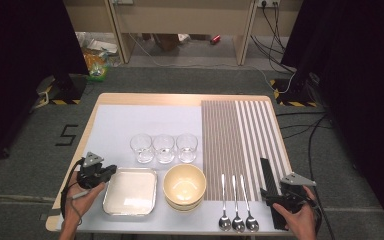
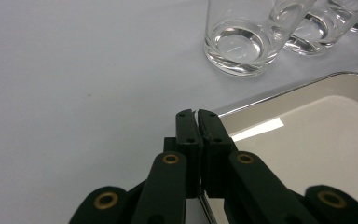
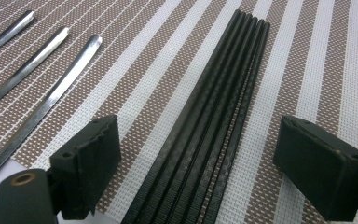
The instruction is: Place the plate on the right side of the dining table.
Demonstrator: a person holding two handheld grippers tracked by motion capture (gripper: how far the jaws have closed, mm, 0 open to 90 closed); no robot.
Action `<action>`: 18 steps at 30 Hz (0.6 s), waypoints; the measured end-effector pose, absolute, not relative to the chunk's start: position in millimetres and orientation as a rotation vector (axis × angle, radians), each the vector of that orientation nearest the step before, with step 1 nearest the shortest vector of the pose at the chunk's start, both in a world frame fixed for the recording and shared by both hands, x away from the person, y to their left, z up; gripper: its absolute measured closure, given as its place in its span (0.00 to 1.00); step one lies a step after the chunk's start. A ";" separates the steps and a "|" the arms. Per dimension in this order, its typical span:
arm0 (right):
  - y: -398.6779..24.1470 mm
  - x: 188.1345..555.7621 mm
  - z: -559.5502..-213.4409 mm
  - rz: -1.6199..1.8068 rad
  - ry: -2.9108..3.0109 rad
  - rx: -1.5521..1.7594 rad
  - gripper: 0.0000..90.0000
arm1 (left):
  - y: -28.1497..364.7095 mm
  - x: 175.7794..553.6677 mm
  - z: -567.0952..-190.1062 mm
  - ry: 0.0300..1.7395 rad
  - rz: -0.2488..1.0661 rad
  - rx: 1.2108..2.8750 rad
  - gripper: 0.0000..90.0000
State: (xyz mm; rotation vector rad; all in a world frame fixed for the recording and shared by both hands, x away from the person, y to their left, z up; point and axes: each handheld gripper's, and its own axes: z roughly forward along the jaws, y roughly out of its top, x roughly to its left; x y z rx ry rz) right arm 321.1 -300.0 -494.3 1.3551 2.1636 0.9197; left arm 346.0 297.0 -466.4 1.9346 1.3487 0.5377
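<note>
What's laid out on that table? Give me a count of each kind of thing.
Glasses: 3
Spoons: 3
Metal tray: 1
Bowls: at least 1, perhaps a stack; I cannot tell how many
Striped placemat: 1
Bundle of black chopsticks: 1 bundle; single sticks too tight to count
Total: 10, counting the bowls and the bundle as one each

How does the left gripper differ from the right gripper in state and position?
The left gripper has its fingers shut at the rim of the metal tray; the right gripper has its fingers wide open, straddling the black chopsticks on the striped placemat. Both are black, and neither holds anything.
</note>
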 end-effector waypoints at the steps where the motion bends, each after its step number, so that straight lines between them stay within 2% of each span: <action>1: -299.8 321.0 -494.2 0.924 2.164 1.357 0.16 | 297.2 345.7 -464.6 1.349 0.537 1.947 0.98; 8: -299.9 321.1 -494.3 0.922 2.164 1.356 0.16 | 299.6 343.4 -451.6 1.355 0.579 1.901 1.00; 14: -299.8 321.1 -494.3 0.924 2.164 1.357 0.16 | 304.1 344.7 -451.0 1.358 0.534 1.913 1.00; 18: -299.9 321.1 -494.3 0.923 2.164 1.356 0.16 | 301.7 346.3 -453.8 1.360 0.495 1.934 0.92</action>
